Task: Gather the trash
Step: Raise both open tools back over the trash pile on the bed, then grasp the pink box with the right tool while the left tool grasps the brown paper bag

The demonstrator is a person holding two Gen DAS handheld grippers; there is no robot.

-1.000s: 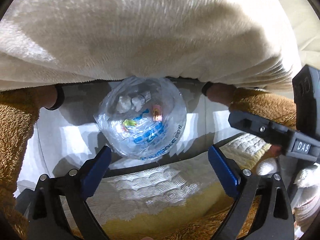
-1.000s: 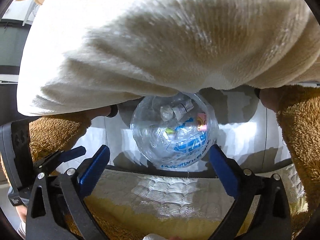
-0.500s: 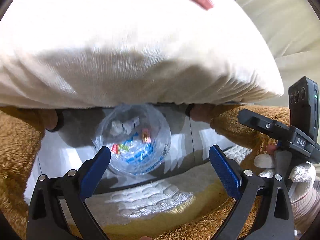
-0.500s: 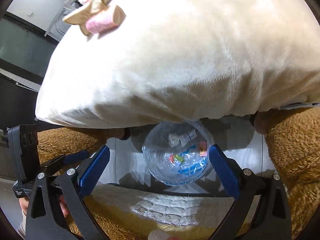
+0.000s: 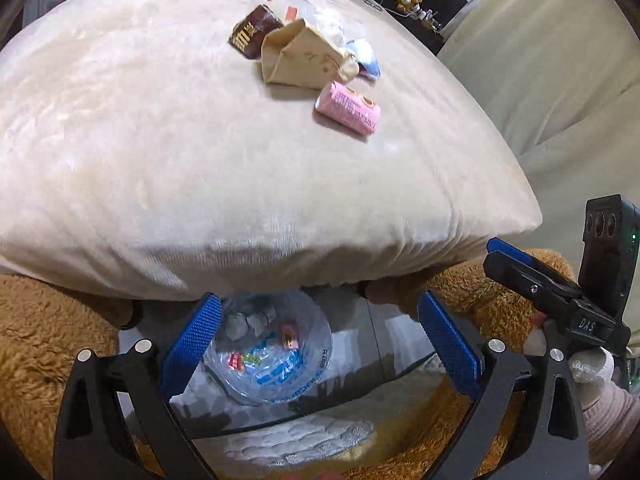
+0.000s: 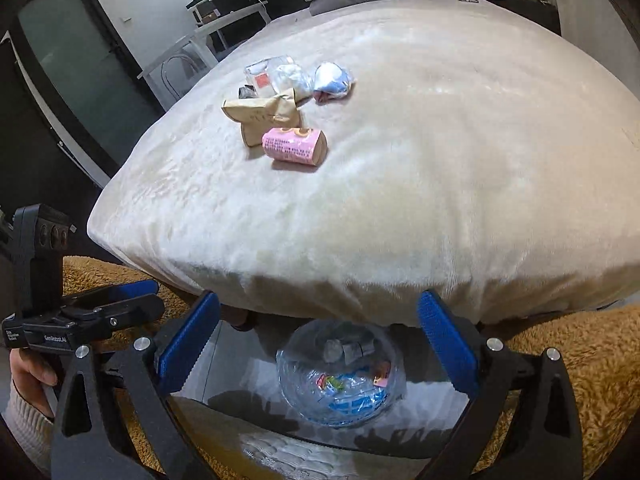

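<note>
On top of the cream plush cushion [image 5: 200, 152], toward twelve o'clock in the left wrist view, the trash lies in a tight heap: a pink wrapper roll [image 5: 347, 108] nearest the camera, a crumpled tan paper bag [image 5: 300, 58] touching it behind, a dark brown wrapper [image 5: 252, 36] at the bag's ten o'clock, a clear plastic wrapper [image 5: 320, 16] at the back and a blue-and-white wrapper [image 5: 366, 58] at the bag's three o'clock. Below the cushion's front edge, at six o'clock, sits a clear plastic bag [image 5: 276, 356] with small scraps and blue print inside, resting on a pale glossy surface [image 5: 392, 344] between brown fleece [image 5: 36, 340] on either side. The left gripper [image 5: 320, 344] has its blue pads [image 5: 448, 344] spread wide around the view of that bag, gripping nothing. The right gripper [image 6: 316, 346] is likewise wide apart and empty, with the same clear bag seen between its pads. In the right wrist view the pink roll lies at about eleven o'clock on the cushion, and a hand [image 6: 30, 376] holds the other tool at eight o'clock.
</note>
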